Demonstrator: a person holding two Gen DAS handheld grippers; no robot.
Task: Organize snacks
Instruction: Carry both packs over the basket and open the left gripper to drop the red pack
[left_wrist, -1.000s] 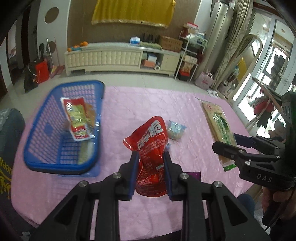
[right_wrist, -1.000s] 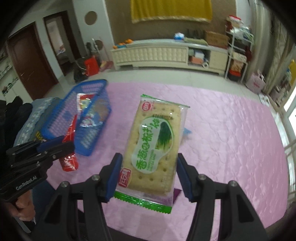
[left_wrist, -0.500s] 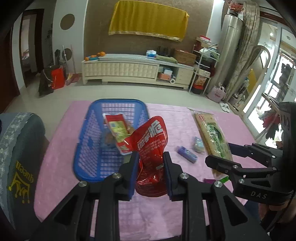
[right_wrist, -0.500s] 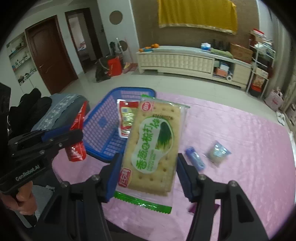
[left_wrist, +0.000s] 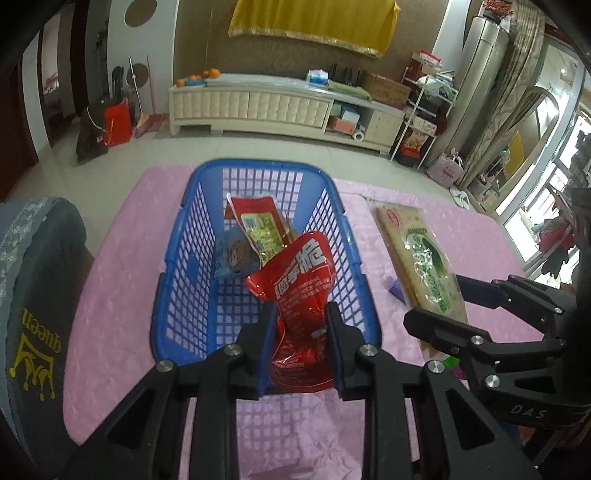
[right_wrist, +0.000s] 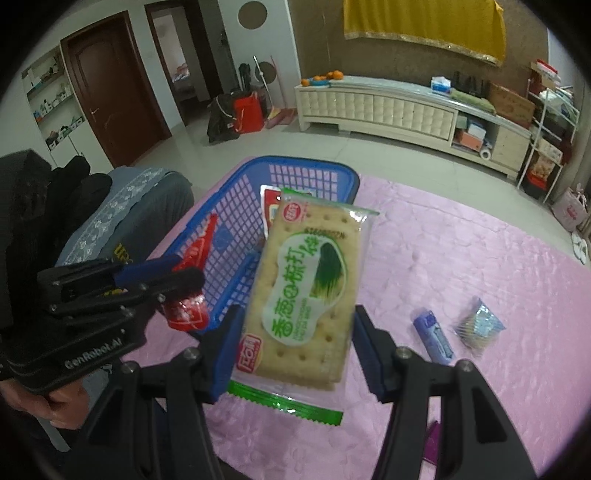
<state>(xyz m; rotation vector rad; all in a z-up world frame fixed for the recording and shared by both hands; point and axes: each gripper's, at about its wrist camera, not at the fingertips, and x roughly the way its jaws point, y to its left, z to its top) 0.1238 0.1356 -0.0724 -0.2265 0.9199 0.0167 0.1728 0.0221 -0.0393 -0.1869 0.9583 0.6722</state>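
The left gripper (left_wrist: 299, 332) clamps the red snack bag (left_wrist: 299, 291) above the blue basket (left_wrist: 173, 266), positioned for release inside. The right gripper (right_wrist: 295, 332) grips the cracker pack (right_wrist: 306, 288) beside the basket, apparently queued next.

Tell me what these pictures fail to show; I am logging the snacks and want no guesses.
- Left wrist view: the small blue packet in the blue plastic basket is half covered by the red-and-yellow packet; its label is unreadable.
- Right wrist view: the green-and-white cracker pack hides most of the basket's contents.
- Right wrist view: the purple item is cut off behind the right gripper.
- Right wrist view: the red foil bag is motion-blurred.
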